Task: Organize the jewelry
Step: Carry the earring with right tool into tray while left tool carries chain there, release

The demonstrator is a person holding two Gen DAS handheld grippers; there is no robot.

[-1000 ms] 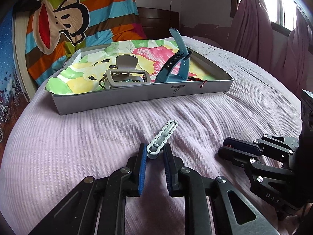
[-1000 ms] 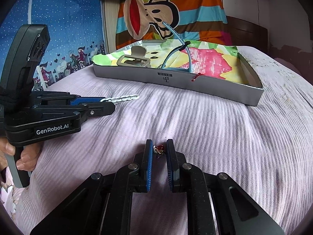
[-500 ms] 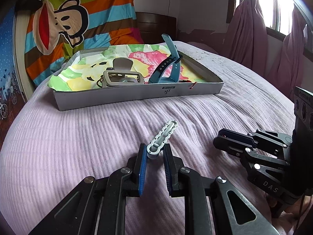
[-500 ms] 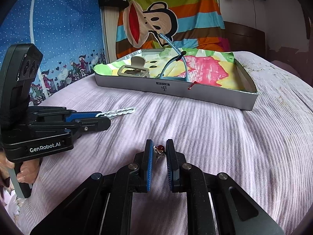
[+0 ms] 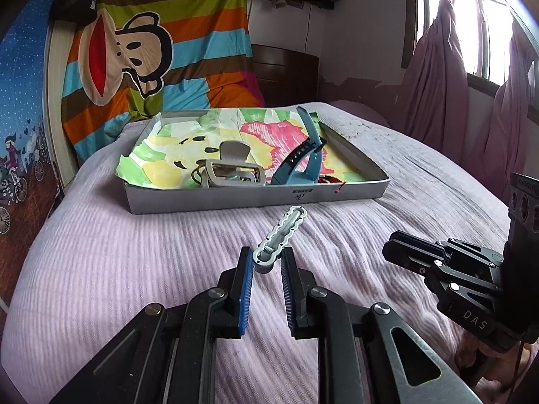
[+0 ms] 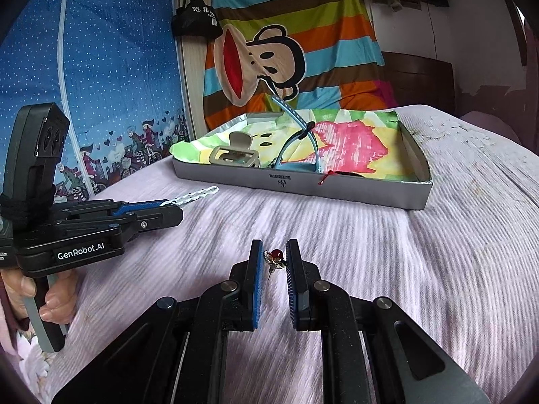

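Note:
My left gripper is shut on one end of a pale grey-green wavy hair clip, which sticks out forward above the bed. In the right wrist view the same clip pokes from the left gripper. My right gripper is shut on a small earring with a red bead, held clear of the bedspread. Ahead lies a grey tray lined with colourful paper, holding a grey claw clip and a blue watch strap.
A lilac ribbed bedspread covers the bed. A striped cartoon-monkey blanket hangs behind the tray. Purple curtains and a window are at the right, a blue dotted wardrobe cover at the left. A hand grips the left handle.
Both grippers have risen a little with their items and tilted up, so the tray sits lower in both views. Neither grip has changed.

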